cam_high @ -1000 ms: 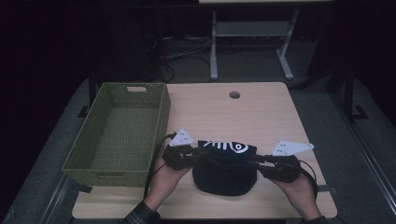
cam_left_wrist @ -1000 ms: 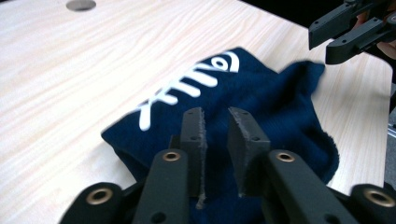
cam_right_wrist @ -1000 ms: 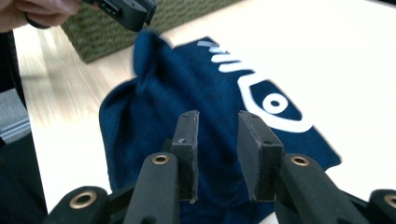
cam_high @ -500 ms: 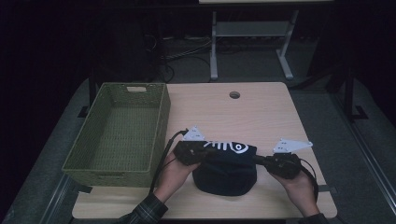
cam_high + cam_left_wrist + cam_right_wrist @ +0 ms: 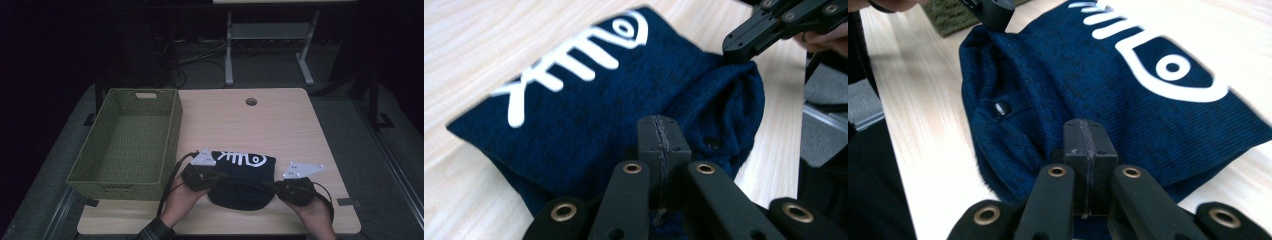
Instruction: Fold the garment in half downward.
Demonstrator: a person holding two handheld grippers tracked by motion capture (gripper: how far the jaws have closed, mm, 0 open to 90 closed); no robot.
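Nearest my edge of the pale wooden table [image 5: 300,125], I am pinching the near rim of the dark navy knitted garment with a white fish-skeleton print [image 5: 243,172]. My left gripper [image 5: 218,176] and right gripper [image 5: 271,183] have just been closing, and both jaw pairs are now pressing tight with knit fabric caught between them, one at each side of the rim. Compared with a second ago, both hands are sitting lower. I judge the grip secure enough for lifting. Farther left, the olive woven basket [image 5: 172,125] is standing empty beside the garment.
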